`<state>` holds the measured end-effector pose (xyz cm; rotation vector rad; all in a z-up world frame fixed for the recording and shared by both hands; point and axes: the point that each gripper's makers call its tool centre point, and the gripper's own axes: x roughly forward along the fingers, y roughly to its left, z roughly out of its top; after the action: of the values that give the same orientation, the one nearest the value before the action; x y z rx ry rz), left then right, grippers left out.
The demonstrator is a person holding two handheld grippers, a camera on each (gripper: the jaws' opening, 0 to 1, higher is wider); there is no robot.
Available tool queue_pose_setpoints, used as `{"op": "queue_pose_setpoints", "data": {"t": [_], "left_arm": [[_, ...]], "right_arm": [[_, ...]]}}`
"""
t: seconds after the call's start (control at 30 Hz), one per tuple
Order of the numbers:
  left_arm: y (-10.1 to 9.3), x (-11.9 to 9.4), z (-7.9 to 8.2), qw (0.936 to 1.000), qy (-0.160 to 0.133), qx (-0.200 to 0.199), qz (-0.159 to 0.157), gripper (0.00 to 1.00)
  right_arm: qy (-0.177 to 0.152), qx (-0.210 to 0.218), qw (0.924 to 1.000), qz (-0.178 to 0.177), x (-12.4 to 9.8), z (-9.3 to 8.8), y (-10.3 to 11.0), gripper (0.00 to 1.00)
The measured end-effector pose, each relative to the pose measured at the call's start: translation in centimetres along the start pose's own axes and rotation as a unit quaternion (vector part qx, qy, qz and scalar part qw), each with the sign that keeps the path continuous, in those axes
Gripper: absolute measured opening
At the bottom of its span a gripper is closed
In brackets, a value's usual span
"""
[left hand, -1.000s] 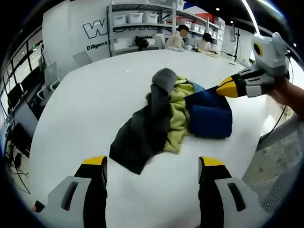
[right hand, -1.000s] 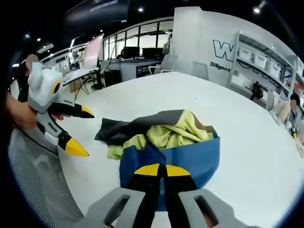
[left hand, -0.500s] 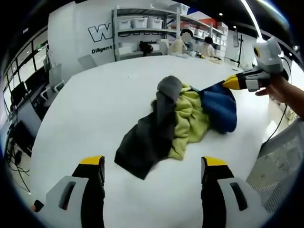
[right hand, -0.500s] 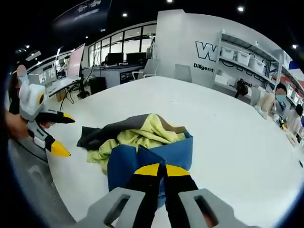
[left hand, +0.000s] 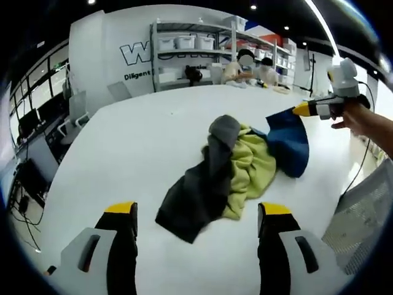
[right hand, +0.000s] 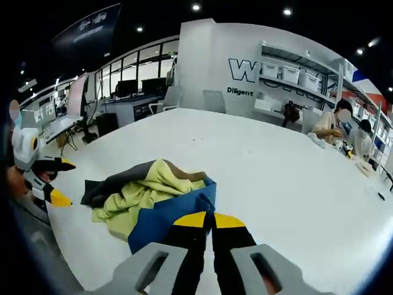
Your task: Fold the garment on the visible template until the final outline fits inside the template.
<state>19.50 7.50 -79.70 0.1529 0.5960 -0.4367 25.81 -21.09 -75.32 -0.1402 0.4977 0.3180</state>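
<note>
Since a second ago the blue panel of the crumpled blue, yellow-green and dark grey fabric garment (left hand: 236, 169) has risen off the table in the left gripper view, drawn up and away by the right gripper (left hand: 299, 110), whose yellow tips are pressed together on the blue edge. The left gripper (left hand: 195, 212) hovers short of the heap with its jaws spread wide, holding nothing. From the way the lifted part hangs and drapes, the cloth looks light, soft and limp; it should slide easily on the smooth white tabletop (left hand: 135, 135), so a hem or corner, such as the trailing dark grey end nearest the left gripper, seems the sounder place to pinch than the bunched middle.

From the right gripper view, the right gripper (right hand: 203, 220) is clamped on blue cloth, and the garment (right hand: 147, 196) lies bunched just ahead, yellow-green over grey. The left gripper (right hand: 58, 182) stands apart at the table's edge. No template outline is plain to me on the table (right hand: 276, 172), perhaps for want of contrast. Behind are shelving with white bins (right hand: 295, 77), seated people (right hand: 334, 126) and desks with monitors (right hand: 132, 89).
</note>
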Motion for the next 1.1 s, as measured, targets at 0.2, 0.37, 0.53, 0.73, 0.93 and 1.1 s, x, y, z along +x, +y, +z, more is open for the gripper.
{"op": "queue_pose_setpoints", "data": {"t": [0.2,0.37,0.53,0.73,0.93,1.1], "left_arm": [[-0.1,0.0,0.1,1.0,-0.002,0.0,-0.003,0.74],[-0.2,0.0,0.3,1.0,-0.006,0.001,-0.005,0.74],[-0.2,0.0,0.3,1.0,-0.006,0.001,-0.006,0.73],[-0.2,0.0,0.4,0.9999,-0.009,0.0,-0.007,0.72],[-0.2,0.0,0.4,0.9999,-0.009,0.0,-0.008,0.72],[-0.2,0.0,0.4,0.9999,-0.009,0.0,-0.009,0.71]], "right_arm": [[-0.011,0.013,0.9995,-0.028,-0.2,0.7,-2.7,0.0],[-0.014,0.018,0.9983,-0.053,-0.4,0.8,-4.9,0.0],[-0.023,0.031,0.9957,-0.084,-0.8,0.9,-7.5,0.0],[-0.031,0.042,0.9921,-0.114,-1.1,0.9,-10.1,0.0],[-0.04,0.056,0.9866,-0.148,-1.3,0.6,-12.8,0.0],[-0.046,0.059,0.9825,-0.171,-1.5,0.5,-14.6,0.0]]}}
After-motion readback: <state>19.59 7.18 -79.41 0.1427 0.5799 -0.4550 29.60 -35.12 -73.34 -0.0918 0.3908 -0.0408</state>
